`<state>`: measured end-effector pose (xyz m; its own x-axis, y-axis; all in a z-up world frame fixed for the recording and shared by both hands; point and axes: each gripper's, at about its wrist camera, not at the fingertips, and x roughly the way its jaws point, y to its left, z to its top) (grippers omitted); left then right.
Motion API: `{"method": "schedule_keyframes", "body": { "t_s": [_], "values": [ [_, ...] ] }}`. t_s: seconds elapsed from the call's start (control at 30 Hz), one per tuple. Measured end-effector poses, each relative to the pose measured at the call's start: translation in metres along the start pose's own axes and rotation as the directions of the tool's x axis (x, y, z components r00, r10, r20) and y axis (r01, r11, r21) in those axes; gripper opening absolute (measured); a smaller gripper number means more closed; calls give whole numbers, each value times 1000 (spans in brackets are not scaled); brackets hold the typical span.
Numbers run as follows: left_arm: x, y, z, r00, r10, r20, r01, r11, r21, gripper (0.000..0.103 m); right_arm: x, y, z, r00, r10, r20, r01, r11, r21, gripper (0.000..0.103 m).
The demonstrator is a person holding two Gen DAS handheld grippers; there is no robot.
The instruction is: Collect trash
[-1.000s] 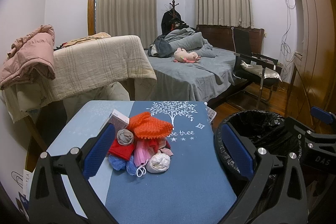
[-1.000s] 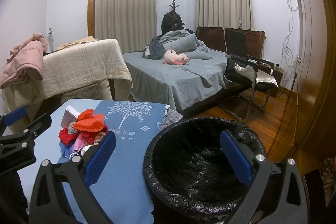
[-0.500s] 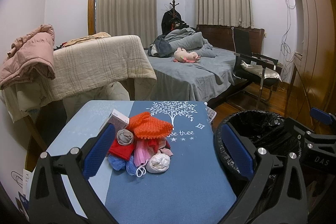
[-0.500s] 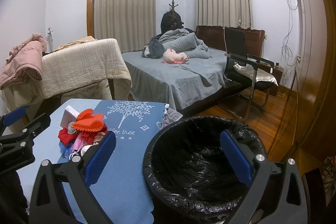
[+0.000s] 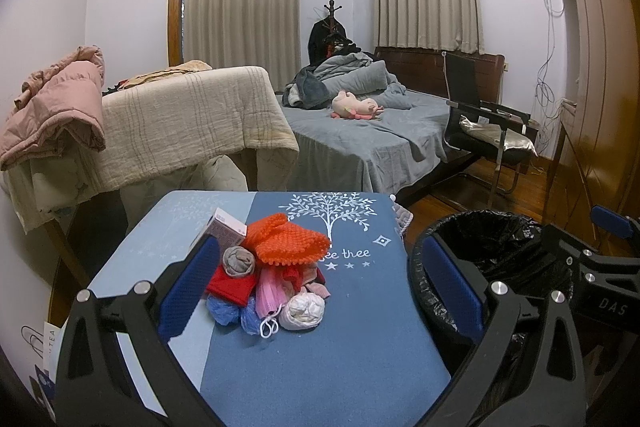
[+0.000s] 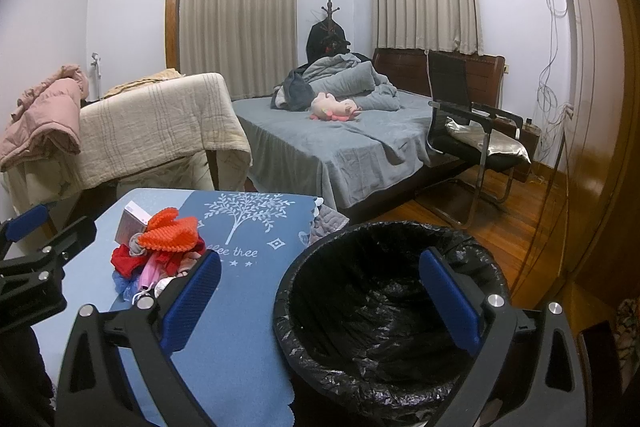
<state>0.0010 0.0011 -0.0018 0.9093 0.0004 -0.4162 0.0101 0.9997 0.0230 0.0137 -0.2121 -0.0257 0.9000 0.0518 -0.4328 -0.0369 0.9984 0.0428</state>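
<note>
A pile of trash (image 5: 272, 275) lies on the blue table cloth (image 5: 320, 367): an orange knobbly piece (image 5: 288, 241), a small carton (image 5: 224, 229), a red piece, a pink face mask (image 5: 268, 297), blue wads and a white paper ball (image 5: 302, 311). My left gripper (image 5: 320, 283) is open and empty, held just short of the pile. A bin with a black liner (image 6: 392, 307) stands right of the table. My right gripper (image 6: 320, 295) is open and empty above the bin's near rim. The pile also shows in the right wrist view (image 6: 156, 255).
Behind the table stand a rack draped with a beige blanket (image 5: 192, 131) and a pink jacket (image 5: 56, 107), a grey bed (image 5: 360, 139) with a pink plush toy (image 5: 354, 105), and a black chair (image 5: 484, 135). A wooden wardrobe (image 6: 600, 147) lines the right wall.
</note>
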Motion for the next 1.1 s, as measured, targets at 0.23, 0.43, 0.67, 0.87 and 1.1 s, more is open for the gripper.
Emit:
{"method": "schedule_keyframes", "body": {
  "t_s": [0.23, 0.43, 0.67, 0.87, 1.1],
  "values": [
    [0, 0, 0, 1000, 0, -1, 0, 1000, -1, 98, 0, 0, 0, 1000, 0, 0, 0, 1000, 0, 97],
    [0, 0, 0, 1000, -1, -1, 1, 1000, -1, 98, 0, 1, 0, 1000, -1, 0, 1, 1000, 1, 97],
    [0, 1, 0, 1000, -1, -2, 1, 1000, -2, 98, 1, 3, 2, 1000, 1, -1, -1, 1000, 0, 97],
    [2, 1, -2, 1000, -1, -1, 1, 1000, -3, 98, 3, -4, -2, 1000, 4, -2, -4, 1000, 0, 97],
    [8, 10, -11, 1000, 14, -1, -14, 1000, -13, 98, 9, 11, -4, 1000, 16, -1, -16, 1000, -2, 97]
  ]
}}
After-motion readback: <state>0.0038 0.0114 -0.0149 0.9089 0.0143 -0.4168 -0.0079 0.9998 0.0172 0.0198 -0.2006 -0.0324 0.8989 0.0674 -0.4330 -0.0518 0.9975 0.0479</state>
